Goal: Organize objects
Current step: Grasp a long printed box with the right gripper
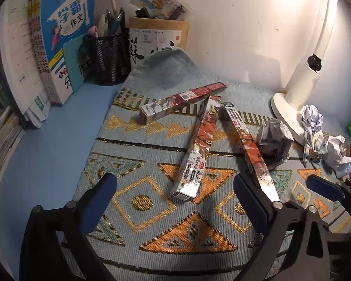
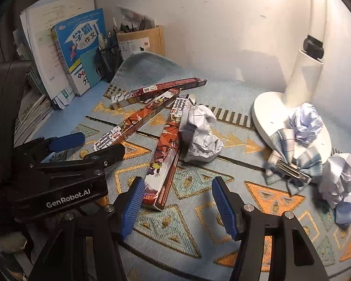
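Nothing looked sorted yet: three boxes (image 1: 194, 149) lay crisscrossed mid-mat (image 1: 152, 229) w/ paper wads (image 2: 202, 135) by the lamp (image 2: 269, 107), left claw (image 1: 175, 201) & right claw (image 2: 175, 208) both spread, empty.

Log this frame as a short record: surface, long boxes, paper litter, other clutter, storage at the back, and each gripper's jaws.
surface: patterned mat on a blue desk
long boxes: three printed boxes, loosely crossed at their far ends
paper litter: crumpled paper balls, one touching the rightmost box, others on or near the lamp base
other clutter: plaid bow clip
storage: mesh pen cup, wooden holder, upright books
left gripper: jaws open, nothing held
right gripper: jaws open, nothing held
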The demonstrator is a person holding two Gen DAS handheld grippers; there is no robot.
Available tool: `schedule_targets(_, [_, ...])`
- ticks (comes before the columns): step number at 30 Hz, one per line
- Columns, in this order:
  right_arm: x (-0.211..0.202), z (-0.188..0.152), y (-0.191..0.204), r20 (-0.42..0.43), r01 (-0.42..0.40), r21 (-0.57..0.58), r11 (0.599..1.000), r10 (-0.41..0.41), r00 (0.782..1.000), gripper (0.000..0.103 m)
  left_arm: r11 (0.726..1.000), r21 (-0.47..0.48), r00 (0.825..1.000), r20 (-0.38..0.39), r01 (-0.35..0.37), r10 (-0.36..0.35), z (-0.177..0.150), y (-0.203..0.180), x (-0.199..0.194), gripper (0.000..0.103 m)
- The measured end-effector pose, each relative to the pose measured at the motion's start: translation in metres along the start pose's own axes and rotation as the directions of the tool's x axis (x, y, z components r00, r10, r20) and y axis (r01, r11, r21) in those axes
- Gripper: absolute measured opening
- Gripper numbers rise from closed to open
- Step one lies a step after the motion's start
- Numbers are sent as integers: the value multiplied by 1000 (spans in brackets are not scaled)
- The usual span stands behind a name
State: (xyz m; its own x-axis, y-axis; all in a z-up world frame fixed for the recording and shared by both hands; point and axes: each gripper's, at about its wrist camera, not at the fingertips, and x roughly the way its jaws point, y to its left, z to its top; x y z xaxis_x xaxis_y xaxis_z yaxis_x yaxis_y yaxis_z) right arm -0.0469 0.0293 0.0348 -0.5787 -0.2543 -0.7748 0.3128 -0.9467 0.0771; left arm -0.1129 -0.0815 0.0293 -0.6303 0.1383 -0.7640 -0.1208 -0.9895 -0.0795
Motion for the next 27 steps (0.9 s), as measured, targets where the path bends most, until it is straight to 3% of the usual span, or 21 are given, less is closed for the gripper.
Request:
schedule_targets(2, [4,2,3,-8,6,0,1000,-6,1000,58,1000,20,999,-37,-17,17,-1,-4,8,62])
schedule_targets(5, [14,1,10,-44,41,-30,999,-43,998,59,998,12,998,-25,-59,60,-3,-4,7,40])
schedule_targets(8, [11,-2,21,-24,51,-89,995,-53,998,53,998,-11,998,-1,-69,69,-4,0,3,29])
schedule_targets(10, [9,-4,23,-18,64,-98,993,-66,998,20,997,-5,997,16,-80,80,-5,-1,0,26])
schedule_targets(13, [-10,-11,14,20,22,-54,998,-21,1000,19,996,16,995,47,-87,86,-6,-4,-5,22])
schedule_targets(17, [-46,-36,-1,8,-21,-29,999,21,1000,18,1000,18,989,150,-23,20,-9,-1,-25,20])
schedule_targets(21, [-92,-77,-18,-7,-28,-34,999,28,1000,18,999,-8,992,114,-53,53,-13,0,-27,13])
schedule_targets(24, [-115,-109,-32,-23,-16,-28,999,16,1000,18,1000,-27,996,89,7,-5,-35,-4,-46,13])
schedule_targets(27, [-119,-131,-44,-43,26,-24,999,-27,999,18,1000,-3,995,100,-2,2,-44,-10,-63,16])
